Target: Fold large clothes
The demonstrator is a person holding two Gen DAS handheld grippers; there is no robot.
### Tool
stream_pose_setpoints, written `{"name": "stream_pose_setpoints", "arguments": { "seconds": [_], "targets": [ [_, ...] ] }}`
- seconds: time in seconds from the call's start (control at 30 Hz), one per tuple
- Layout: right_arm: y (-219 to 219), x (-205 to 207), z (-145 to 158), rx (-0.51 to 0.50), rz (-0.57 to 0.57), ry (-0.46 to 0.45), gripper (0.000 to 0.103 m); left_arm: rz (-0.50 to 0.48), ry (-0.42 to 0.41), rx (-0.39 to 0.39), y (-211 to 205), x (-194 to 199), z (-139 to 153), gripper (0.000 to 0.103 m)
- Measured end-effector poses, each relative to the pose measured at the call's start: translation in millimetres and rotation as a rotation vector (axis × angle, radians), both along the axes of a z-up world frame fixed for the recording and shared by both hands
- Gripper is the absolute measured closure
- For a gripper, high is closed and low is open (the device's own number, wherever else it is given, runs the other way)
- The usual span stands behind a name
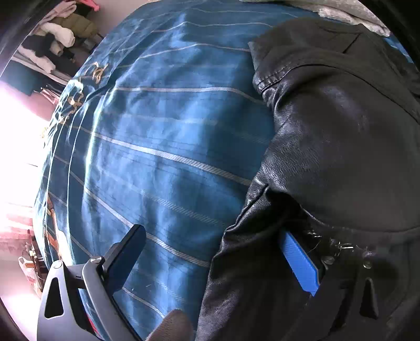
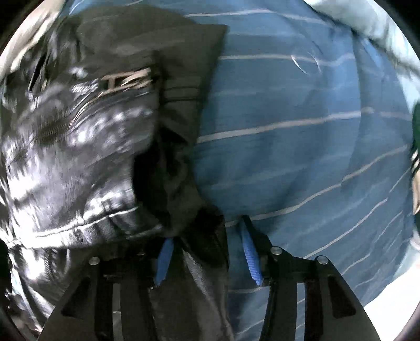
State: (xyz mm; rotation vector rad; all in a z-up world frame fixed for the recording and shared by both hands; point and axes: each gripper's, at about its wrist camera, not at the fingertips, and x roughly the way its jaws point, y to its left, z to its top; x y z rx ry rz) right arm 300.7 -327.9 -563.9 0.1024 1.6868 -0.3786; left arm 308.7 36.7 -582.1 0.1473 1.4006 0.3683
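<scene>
A black leather jacket lies on a blue striped bedspread. My left gripper is open wide: its left finger is over bare bedspread, its blue-padded right finger is tucked under a jacket fold. In the right wrist view the jacket with its zipper fills the left side, blurred. My right gripper has its jaws partly apart with black jacket fabric between the blue pads; whether it pinches is unclear.
The bedspread covers the bed in both views. A clothes rack with coats stands beyond the bed's far left. Bright window light is at the left. A grey blanket lies at the bed's far end.
</scene>
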Motion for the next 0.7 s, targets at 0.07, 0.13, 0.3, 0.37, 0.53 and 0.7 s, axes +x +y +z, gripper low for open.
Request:
{"name": "stream_pose_setpoints", "arguments": {
  "seconds": [0.07,0.13,0.3,0.37,0.53,0.7],
  "targets": [
    [7.1,2.9,1.4,-0.013,0.049,0.013,0.053,-0.003,0.001,0.026,-4.6,0.2,1.4,0.000],
    [9.5,3.8,1.6,-0.008,0.077,0.016,0.050,-0.003,0.001,0.057,-10.3,0.4,2.0,0.000],
    [3.9,0.4,7.4,0.052,0.117,0.006,0.042,0.012,0.001,0.181,-28.1,-2.7,11.9,0.000],
    [-5.5,-3.5,15.5,0.098,0.149,-0.005,0.032,0.010,0.001,0.287,-43.5,-8.8,19.5,0.000],
    [-45.6,-22.0,39.7,0.179,0.251,-0.041,0.024,0.001,-0.011,0.593,-107.1,-37.0,45.7,0.000],
    [-87.9,-41.8,54.3,0.228,0.349,-0.072,0.020,-0.012,0.051,0.690,-184.9,-79.8,54.3,0.000]
  ]
}}
